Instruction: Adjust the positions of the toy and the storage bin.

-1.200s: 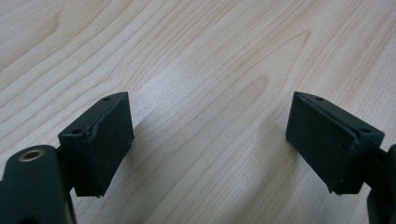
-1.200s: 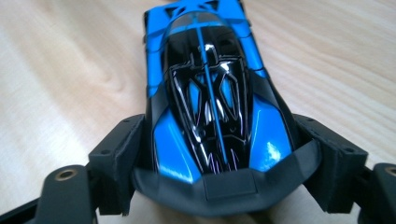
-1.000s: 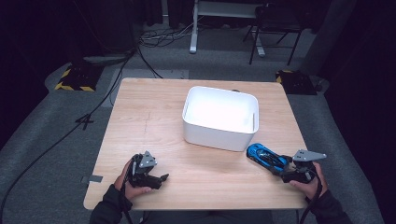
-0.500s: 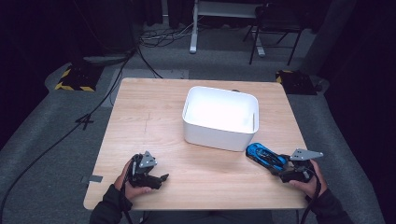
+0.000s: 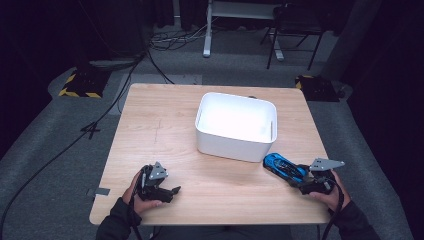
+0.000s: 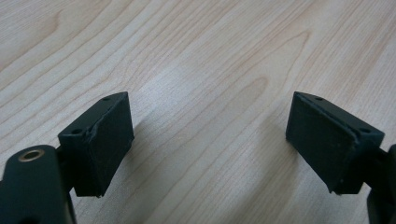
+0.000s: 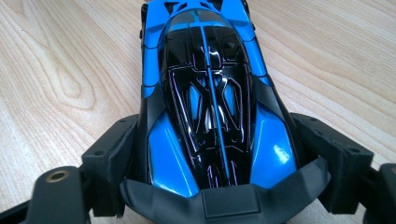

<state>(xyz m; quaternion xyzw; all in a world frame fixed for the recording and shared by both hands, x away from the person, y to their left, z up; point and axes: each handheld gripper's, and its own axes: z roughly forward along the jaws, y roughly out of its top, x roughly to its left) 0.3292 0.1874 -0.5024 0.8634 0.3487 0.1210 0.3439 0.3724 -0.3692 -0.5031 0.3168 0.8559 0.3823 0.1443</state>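
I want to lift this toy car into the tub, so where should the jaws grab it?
Grip the blue toy car across its flanks at the rear, coming from behind along its length. The body is long and narrow, with flat sides there, and the right gripper already straddles that part.

High view: fixed, above person's side, looks forward and down; takes in whole table [image 5: 165,125], white bin [image 5: 235,125], dark floor beyond.

Left gripper view: rides on left gripper [image 6: 210,135], very near tabletop, looks along own jaws at bare wood grain; shares table surface with high view.

Right gripper view: rides on right gripper [image 7: 219,158], close over blue toy car [image 7: 210,93], probably aimed toward bin; high view shares car [image 5: 284,168].
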